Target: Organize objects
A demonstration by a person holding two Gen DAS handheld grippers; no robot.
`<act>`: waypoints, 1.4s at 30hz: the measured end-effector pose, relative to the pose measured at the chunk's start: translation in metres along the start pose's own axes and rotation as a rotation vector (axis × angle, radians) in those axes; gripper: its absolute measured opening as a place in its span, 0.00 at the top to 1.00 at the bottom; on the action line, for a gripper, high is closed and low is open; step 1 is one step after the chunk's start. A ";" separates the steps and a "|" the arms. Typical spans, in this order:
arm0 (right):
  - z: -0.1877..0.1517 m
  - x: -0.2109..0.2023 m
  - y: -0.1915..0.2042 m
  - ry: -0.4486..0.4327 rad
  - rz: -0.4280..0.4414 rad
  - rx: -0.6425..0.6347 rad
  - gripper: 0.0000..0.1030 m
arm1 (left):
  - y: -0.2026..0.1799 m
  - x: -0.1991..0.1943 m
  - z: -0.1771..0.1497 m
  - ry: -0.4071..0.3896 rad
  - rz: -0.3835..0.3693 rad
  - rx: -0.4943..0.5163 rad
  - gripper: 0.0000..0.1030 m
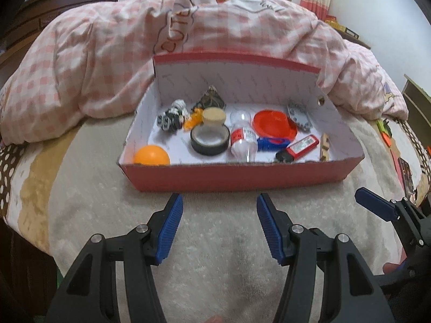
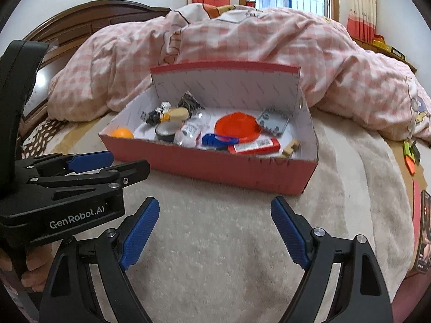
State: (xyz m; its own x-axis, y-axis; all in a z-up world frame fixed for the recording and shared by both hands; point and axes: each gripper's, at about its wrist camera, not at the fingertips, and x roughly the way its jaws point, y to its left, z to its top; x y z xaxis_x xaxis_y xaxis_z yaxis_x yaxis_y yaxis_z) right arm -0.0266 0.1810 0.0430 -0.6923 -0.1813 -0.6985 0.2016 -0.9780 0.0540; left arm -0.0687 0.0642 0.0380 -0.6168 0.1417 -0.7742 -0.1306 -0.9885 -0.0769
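Observation:
A red cardboard box point(image 1: 237, 177) point(image 2: 215, 167) with its lid up stands on the bed. Inside lie an orange ball point(image 1: 151, 155) point(image 2: 122, 133), a black tape roll point(image 1: 210, 140), a cork-topped jar point(image 1: 213, 117), a small plastic bottle point(image 1: 243, 141), a red dish point(image 1: 274, 123) point(image 2: 238, 126), a red lighter point(image 1: 301, 146) point(image 2: 254, 145), a grey toothed plate point(image 1: 298, 114) point(image 2: 273, 121) and a wooden block point(image 1: 325, 145). My left gripper point(image 1: 219, 202) is open and empty, just in front of the box. My right gripper point(image 2: 215, 206) is open and empty, in front of the box.
A pink checked quilt point(image 1: 188, 35) is heaped behind the box. The fuzzy beige blanket point(image 1: 215, 242) covers the bed in front. Small orange and green items point(image 2: 410, 156) and a phone point(image 2: 424, 231) lie at the right edge. A dark wooden headboard point(image 2: 94, 16) is at the left.

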 end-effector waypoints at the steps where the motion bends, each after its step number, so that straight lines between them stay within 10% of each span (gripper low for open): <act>1: -0.002 0.001 -0.001 0.005 0.000 0.005 0.16 | 0.000 0.002 -0.001 0.010 0.004 -0.003 0.44; 42: -0.015 0.031 -0.020 0.107 -0.038 0.102 0.16 | 0.000 0.029 -0.013 0.087 0.086 -0.008 0.44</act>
State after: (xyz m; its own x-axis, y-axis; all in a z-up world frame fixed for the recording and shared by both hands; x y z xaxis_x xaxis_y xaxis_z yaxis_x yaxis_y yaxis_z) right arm -0.0420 0.1963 0.0093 -0.6191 -0.1370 -0.7733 0.1011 -0.9904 0.0945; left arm -0.0767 0.0676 0.0077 -0.5561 0.0517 -0.8295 -0.0736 -0.9972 -0.0128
